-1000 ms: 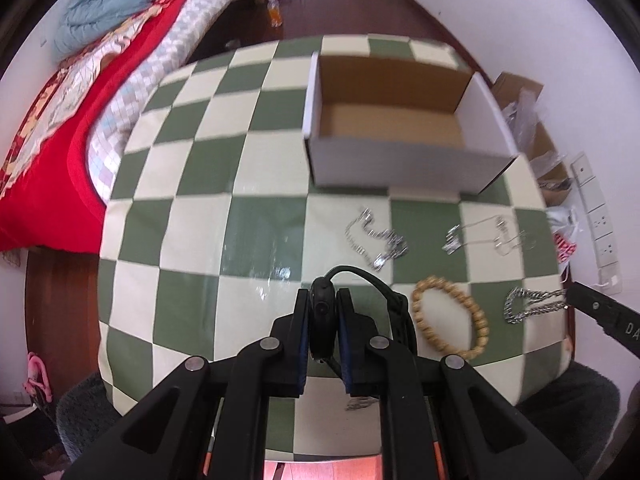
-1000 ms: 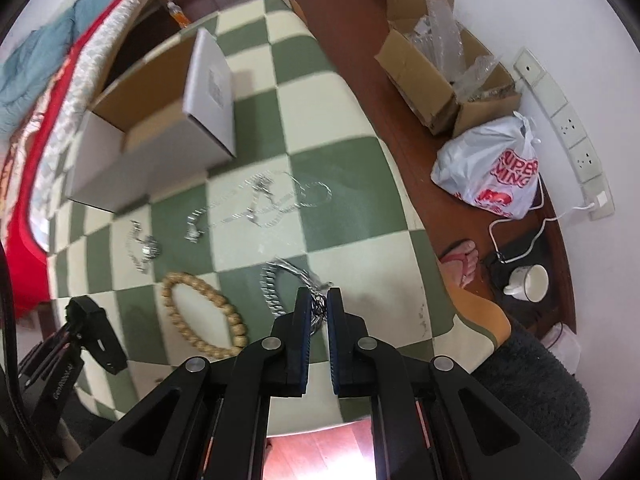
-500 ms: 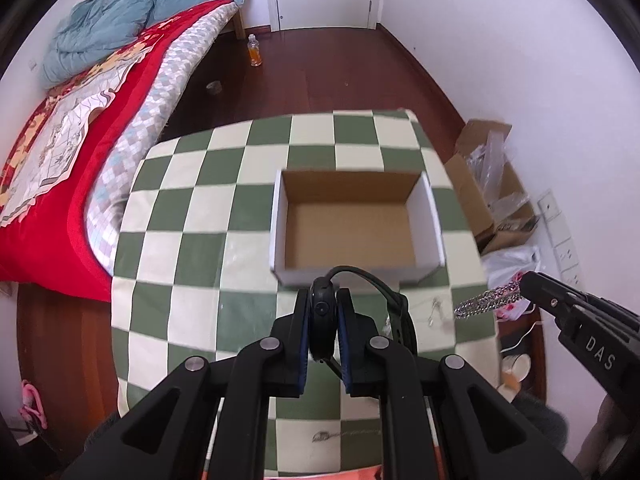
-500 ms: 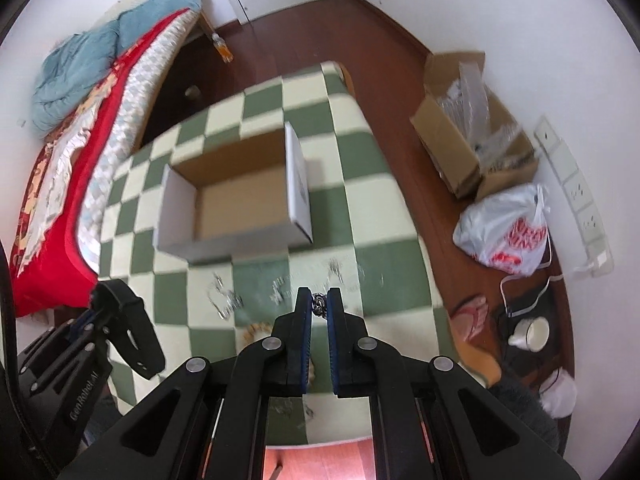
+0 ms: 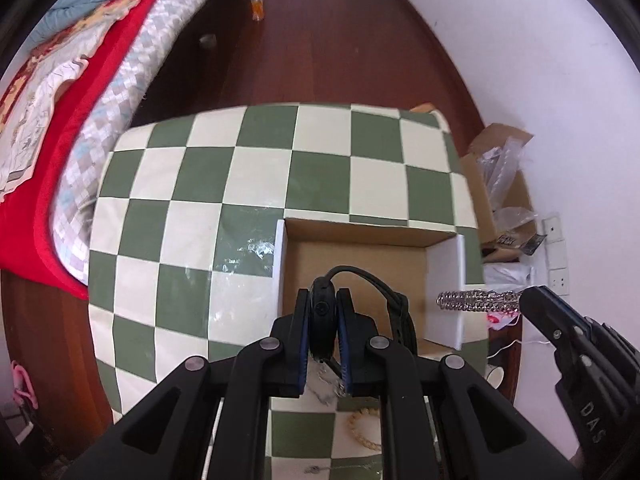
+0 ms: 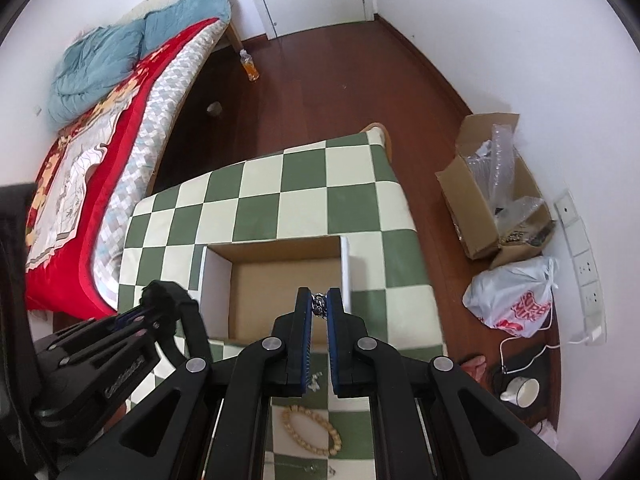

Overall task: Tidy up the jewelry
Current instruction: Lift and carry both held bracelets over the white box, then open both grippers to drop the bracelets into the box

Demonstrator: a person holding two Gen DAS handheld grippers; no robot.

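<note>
My left gripper (image 5: 323,322) is shut on a black watch (image 5: 322,312) and holds it above the open cardboard box (image 5: 360,268) on the green-and-cream checkered table (image 5: 240,176). My right gripper (image 6: 319,310) is shut on a silver chain (image 6: 319,307) over the same box (image 6: 280,280); the chain hangs out sideways in the left wrist view (image 5: 476,301). A wooden bead bracelet (image 6: 312,430) lies on the table below the grippers, also partly seen in the left wrist view (image 5: 362,428).
A bed with a red quilt (image 6: 80,168) stands left of the table. On the floor at right are a cardboard box of plastic wrap (image 6: 496,196), a white shopping bag (image 6: 516,300) and a cup (image 6: 520,390). An orange bottle (image 5: 257,4) stands far back.
Both grippers have risen from the table and moved forward over the box, each carrying its piece. The silver chain was lifted off the table.
</note>
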